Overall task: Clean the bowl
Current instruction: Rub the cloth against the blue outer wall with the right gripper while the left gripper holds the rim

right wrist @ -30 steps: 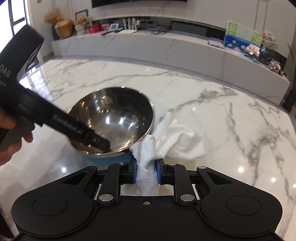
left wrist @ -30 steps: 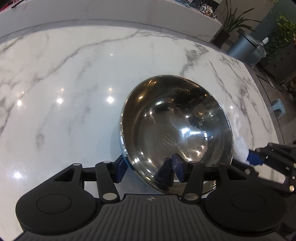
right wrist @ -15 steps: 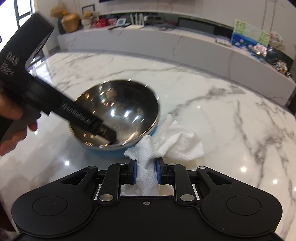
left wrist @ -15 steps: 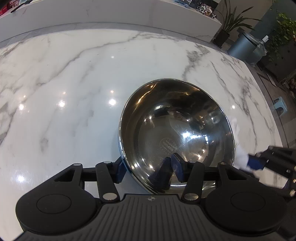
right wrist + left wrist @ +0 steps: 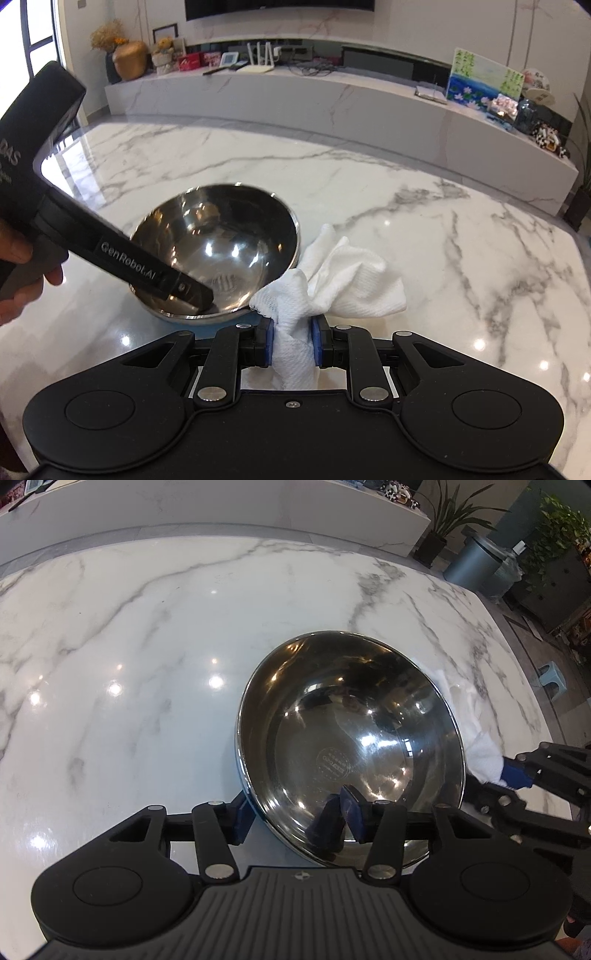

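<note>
The bowl (image 5: 351, 746) is round, deep, polished stainless steel, mirror-bright inside, with a thin rolled rim and a circular maker's stamp on its floor, too small to read. It sits on the marble tabletop (image 5: 129, 646), directly ahead of the left gripper (image 5: 299, 819). That gripper's jaws straddle the near wall, one blue-padded finger outside the rim and the other inside the bowl; whether they are actually pinching the wall cannot be told.

In the right wrist view the bowl (image 5: 221, 254) lies ahead and to the left of the right gripper (image 5: 292, 347), which is clamped on a white cloth (image 5: 332, 280). The cloth is soft, with a waffle-like weave, bunched between the blue pads and fanning out forward, its left edge touching the bowl's outer wall.

The left gripper's matte black arm reads "GenRobot.AI", and its body shows "DAS". The tabletop is glossy white marble with grey veins.
</note>
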Demonstrator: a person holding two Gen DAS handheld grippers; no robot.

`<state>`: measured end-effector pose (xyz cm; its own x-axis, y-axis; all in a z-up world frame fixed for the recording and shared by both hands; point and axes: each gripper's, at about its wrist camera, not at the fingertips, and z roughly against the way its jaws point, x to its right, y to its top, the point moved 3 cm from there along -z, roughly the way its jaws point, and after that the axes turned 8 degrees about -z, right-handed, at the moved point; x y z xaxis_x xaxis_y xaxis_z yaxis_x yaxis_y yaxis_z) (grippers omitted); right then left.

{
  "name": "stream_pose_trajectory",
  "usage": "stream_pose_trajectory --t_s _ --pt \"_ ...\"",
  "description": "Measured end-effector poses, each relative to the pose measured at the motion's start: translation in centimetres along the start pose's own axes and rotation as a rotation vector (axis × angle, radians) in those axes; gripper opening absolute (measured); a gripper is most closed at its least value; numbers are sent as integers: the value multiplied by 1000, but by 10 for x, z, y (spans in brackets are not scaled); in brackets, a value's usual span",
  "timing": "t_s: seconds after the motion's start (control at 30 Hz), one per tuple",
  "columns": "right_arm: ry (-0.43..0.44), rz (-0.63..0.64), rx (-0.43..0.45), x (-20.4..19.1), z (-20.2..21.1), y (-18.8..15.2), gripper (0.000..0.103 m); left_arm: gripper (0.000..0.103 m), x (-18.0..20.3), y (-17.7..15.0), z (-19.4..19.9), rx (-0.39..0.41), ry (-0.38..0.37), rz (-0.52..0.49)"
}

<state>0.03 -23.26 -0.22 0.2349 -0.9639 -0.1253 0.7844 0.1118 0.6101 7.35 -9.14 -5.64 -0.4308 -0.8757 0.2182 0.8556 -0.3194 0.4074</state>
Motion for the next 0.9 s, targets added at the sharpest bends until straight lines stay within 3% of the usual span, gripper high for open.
stream_pose_trajectory --t_s 0.47,0.7,0.9 --pt "58 50 -98 -18 -12 -11 18 56 -3 1 -2 8 30 3" --pt "12 33 -49 -6 -6 -6 18 45 -12 2 4 17 20 -26" --pt "-22 -9 13 10 7 1 18 43 -13 1 8 9 -9 -61"
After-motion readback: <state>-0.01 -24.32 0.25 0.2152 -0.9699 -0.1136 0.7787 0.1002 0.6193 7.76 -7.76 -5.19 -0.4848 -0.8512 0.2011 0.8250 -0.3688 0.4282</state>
